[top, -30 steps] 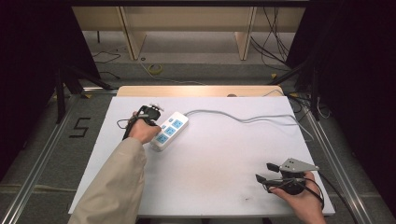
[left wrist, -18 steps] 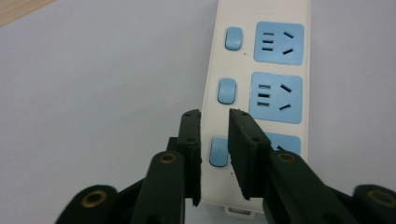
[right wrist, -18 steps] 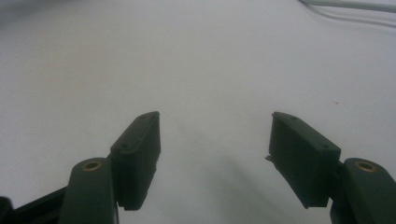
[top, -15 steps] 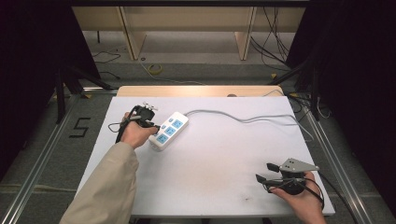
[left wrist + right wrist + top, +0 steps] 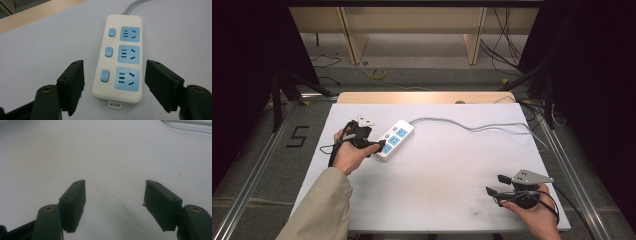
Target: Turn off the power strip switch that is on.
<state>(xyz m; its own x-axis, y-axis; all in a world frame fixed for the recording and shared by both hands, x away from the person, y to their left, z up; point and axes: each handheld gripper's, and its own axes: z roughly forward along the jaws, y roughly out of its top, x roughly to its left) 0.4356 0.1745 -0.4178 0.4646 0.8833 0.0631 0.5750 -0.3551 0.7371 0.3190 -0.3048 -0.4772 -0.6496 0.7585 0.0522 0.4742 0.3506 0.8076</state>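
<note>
A white power strip (image 5: 394, 140) (image 5: 120, 57) with three blue sockets and three blue switches lies on the white table (image 5: 452, 170), left of centre. Its grey cable (image 5: 472, 125) runs right across the table. My left gripper (image 5: 379, 146) (image 5: 115, 86) is open at the strip's near end, with its jaws on either side of that end and apart from it. My right gripper (image 5: 493, 185) (image 5: 115, 203) is open near the table's front right corner, over bare table, with nothing between its jaws.
The cable (image 5: 187, 122) crosses the far right of the table towards its right edge. A wooden board (image 5: 422, 97) lines the table's far edge. Dark curtains stand on both sides, and the floor (image 5: 412, 60) with loose cables lies beyond.
My left gripper has drawn back toward the left and front, off the power strip's near end. The right gripper has stayed still.
</note>
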